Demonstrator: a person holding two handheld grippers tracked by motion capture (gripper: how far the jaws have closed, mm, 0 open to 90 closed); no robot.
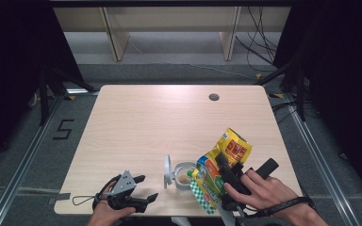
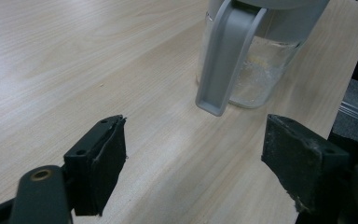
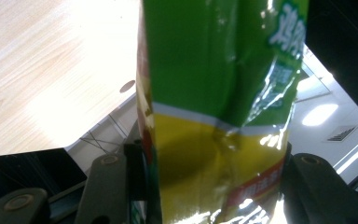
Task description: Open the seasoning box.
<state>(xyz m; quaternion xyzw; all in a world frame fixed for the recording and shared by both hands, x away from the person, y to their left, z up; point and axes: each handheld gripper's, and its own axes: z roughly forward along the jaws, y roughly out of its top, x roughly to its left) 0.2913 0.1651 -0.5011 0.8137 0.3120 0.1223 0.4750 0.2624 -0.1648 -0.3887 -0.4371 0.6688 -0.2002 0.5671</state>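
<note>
A clear jar [image 1: 185, 176] with a grey flip lid [image 1: 168, 171] standing open sits near the table's front edge; something pale lies in its bottom. My right gripper [image 1: 226, 169] is shut on a yellow and green snack bag [image 1: 219, 168], tilted with its lower end over the jar's mouth. In the right gripper view the bag [image 3: 214, 112] stands between both jaws and is pinched by them. My left gripper [image 1: 145, 187] rests open on the table left of the jar. The left gripper view looks between its wide-apart jaws at the jar [image 2: 256, 70] and its grey handle [image 2: 226, 56].
The light wood table [image 1: 136, 122] has a round cable hole [image 1: 214, 97] near its far edge. Black cables [image 1: 259, 42] trail on the floor behind, beside wooden shelf legs. The table's front edge runs close under both hands.
</note>
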